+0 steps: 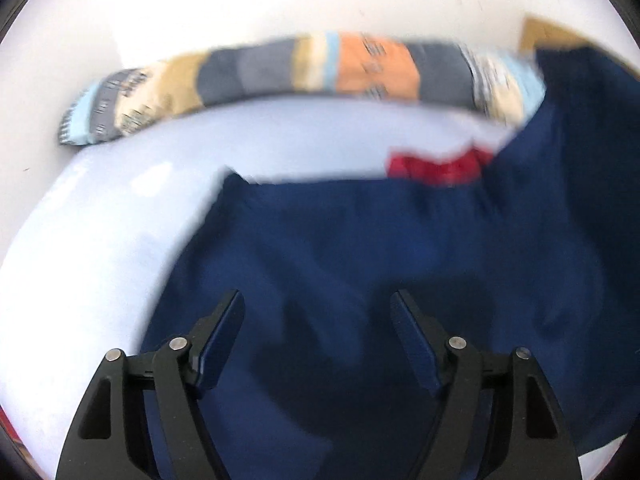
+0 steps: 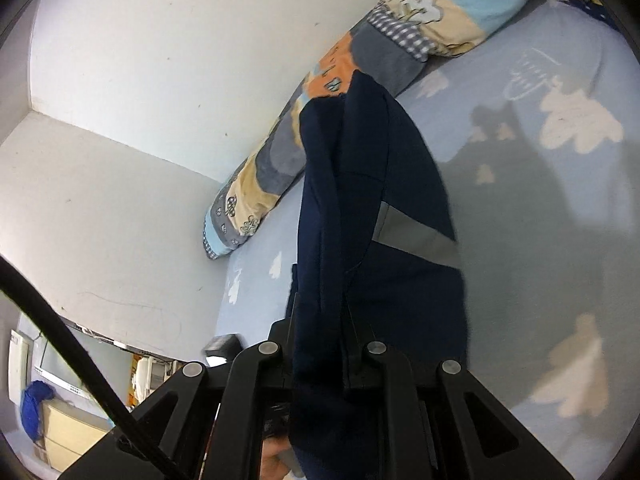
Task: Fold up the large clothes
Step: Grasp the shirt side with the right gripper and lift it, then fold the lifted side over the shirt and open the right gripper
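Navy fabric, a large navy garment, lies spread over the pale blue bed sheet in the left wrist view, which is motion-blurred. A red patch shows at the garment's far edge, where it meets the sheet.

Left gripper: jaws spread wide, nothing between them, poised over the navy cloth. Contact with the fabric cannot be judged through the blur.

Right gripper: jaws clamped on a bunched fold of the same garment. Cloth runs forward from between the fingers, lifted off the bed. A grey band crosses it at mid-length.

Sheet under the right gripper is light blue with white cloud prints, and a shadow falls across it.

Long patchwork bolster pillow, in grey, tan, orange and light blue panels, lies along the far side of the bed against the white wall; same pillow in the right view.

Black cable crosses the lower left of the right view.
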The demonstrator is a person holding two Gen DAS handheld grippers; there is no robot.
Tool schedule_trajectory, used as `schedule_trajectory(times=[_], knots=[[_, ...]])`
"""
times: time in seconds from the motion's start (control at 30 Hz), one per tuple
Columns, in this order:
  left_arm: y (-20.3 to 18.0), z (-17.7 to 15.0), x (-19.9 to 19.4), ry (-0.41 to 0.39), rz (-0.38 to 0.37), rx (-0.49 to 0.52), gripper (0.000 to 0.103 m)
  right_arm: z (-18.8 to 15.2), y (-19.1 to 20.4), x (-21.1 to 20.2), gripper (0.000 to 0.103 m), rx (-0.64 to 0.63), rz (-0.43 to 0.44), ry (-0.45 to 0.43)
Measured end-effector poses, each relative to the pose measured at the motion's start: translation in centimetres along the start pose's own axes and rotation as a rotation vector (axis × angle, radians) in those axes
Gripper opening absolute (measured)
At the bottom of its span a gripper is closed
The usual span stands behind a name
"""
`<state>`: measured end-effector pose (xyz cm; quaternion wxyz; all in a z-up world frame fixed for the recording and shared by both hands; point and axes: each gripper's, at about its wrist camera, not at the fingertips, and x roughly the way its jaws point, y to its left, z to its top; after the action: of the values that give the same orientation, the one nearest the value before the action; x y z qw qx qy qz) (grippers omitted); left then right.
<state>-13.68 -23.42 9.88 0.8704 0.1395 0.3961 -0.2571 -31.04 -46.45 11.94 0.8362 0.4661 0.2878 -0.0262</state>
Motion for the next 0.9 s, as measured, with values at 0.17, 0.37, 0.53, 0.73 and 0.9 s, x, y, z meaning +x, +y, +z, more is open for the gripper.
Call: schedule_trajectory(times=[0.17, 0.37, 0.53, 0.73, 0.9], knots=[[5.2, 0.5, -1.9, -0.019, 0.013, -0.102, 0.075, -1.3, 4.2, 4.4, 0.005, -0.024, 0.015, 0.055], [13.0, -1.0, -3.6, -0.014, 0.054, -0.219, 0.075, -3.9, 8.3, 10.5, 0.005, -0.114, -0.073, 0.14], [15.9, -1.7, -4.9, -0.014, 0.046, -0.262, 0.075, -3.9, 8.5, 9.5, 0.021, -0.177, -0.08, 0.12], [14.4, -1.5, -4.6, 0.01, -0.018, -0.259, 0.075, -4.3, 10.4, 6.5, 0.07, -0.311, -0.094, 0.109], [12.3, -2.2, -2.8, 0.142, -0.21, -0.234, 0.085, -4.5, 8.4, 5.0, 0.07, -0.296, -0.14, 0.108]])
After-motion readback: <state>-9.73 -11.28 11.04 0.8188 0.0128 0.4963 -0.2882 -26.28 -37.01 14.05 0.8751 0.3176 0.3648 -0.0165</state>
